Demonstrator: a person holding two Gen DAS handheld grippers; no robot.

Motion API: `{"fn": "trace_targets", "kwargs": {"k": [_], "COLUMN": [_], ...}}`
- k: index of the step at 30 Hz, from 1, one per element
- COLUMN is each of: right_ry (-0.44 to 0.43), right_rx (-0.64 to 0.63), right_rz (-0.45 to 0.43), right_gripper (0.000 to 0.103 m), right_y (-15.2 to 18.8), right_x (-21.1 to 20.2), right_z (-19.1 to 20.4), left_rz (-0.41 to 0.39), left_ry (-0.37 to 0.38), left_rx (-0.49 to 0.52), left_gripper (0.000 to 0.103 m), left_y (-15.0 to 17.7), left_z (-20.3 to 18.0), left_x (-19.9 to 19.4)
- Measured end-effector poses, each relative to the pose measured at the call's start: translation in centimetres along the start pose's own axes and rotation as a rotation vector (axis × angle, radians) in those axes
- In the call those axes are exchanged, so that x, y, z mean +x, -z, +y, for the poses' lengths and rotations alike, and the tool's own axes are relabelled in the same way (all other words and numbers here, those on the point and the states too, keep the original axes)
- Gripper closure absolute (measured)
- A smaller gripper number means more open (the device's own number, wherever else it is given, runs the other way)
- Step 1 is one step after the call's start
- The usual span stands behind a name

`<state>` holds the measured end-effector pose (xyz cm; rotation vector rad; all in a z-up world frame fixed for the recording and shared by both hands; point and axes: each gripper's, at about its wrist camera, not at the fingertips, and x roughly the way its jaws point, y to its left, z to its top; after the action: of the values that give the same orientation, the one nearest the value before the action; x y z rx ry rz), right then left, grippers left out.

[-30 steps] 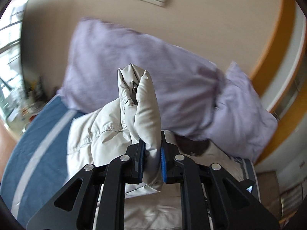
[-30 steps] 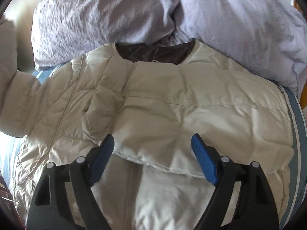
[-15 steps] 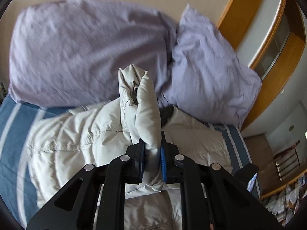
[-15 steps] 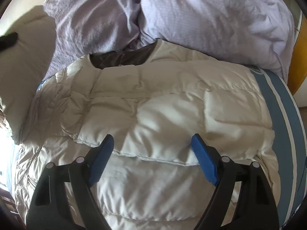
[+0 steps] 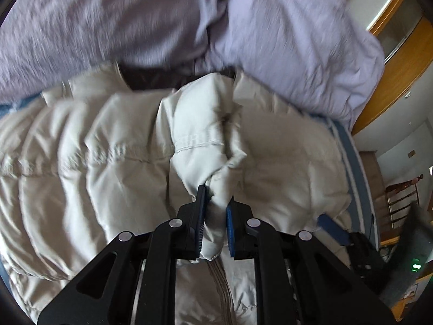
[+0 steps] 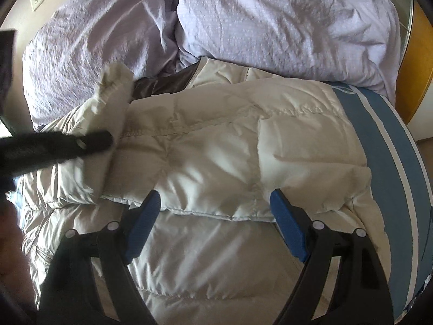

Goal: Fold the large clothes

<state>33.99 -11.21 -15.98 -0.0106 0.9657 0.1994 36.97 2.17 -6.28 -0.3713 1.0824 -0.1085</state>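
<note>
A sleeve (image 5: 205,146) of the cream puffer jacket (image 6: 230,157), spread below the lilac pillows (image 6: 270,19), is pinched by the left gripper (image 5: 215,211). The right gripper (image 6: 216,222) is held wide, empty. Laying the sleeve across the chest is judged next.

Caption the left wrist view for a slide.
Left gripper pinches the sleeve over the cream jacket below lilac pillows.

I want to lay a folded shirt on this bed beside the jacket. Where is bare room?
The only bare patch is the blue striped bedsheet along the right edge, between the cream puffer jacket and the bed's side. The head end is crowded by two lilac pillows. The left gripper holds a sleeve over the jacket's middle.
</note>
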Motion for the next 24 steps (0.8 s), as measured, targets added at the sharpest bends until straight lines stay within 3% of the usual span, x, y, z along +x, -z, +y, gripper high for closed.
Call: {"fn": "trace_targets", "kwargs": {"k": [2, 3, 5, 7, 11, 14, 19, 24], "right_ry": [0.003, 0.006, 0.009, 0.014, -0.006, -0.044, -0.127, -0.17], "right_rx": [0.002, 0.004, 0.008, 0.014, 0.023, 0.009, -0.039, -0.117], "right_rz": [-0.002, -0.004, -0.006, -0.011, -0.042, -0.068, -0.068, -0.045], "right_gripper": [0.02, 0.02, 0.02, 0.02, 0.02, 0.028, 0.06, 0.081], "right_y": [0.3, 0.4, 0.4, 0.4, -0.2, -1.5, -3.7, -4.3], "right_x": [-0.1, -0.2, -0.3, -0.6, -1.9, -2.6, -2.7, -1.7], "right_z": [-0.1, -0.1, -0.3, -0.4, -0.2, 1.0, 4.3, 7.8], "left_rz": [0.023, 0.023, 0.028, 0.018, -0.057, -0.096, -0.119, -0.125], "left_ry": [0.005, 0.009, 0.045, 0.063, 0.012, -0.053, -0.157, -0.246], "left_rx": [-0.025, -0.029, -0.028, -0.01, 0.062, 0.079, 0.051, 0.002], "left_gripper": [0.088, 0.082, 0.062, 0.028, 0.026, 0.026, 0.026, 0.025], "left_y": [0.3, 0.3, 0.4, 0.4, 0.9, 1.2, 1.7, 2.5], "left_z": [0.2, 0.2, 0.0, -0.2, 0.4, 2.2, 6.1, 9.7], "left_x": [1.0, 1.0, 0.7, -0.3, -3.3, -5.0, -6.3, -7.3]}}
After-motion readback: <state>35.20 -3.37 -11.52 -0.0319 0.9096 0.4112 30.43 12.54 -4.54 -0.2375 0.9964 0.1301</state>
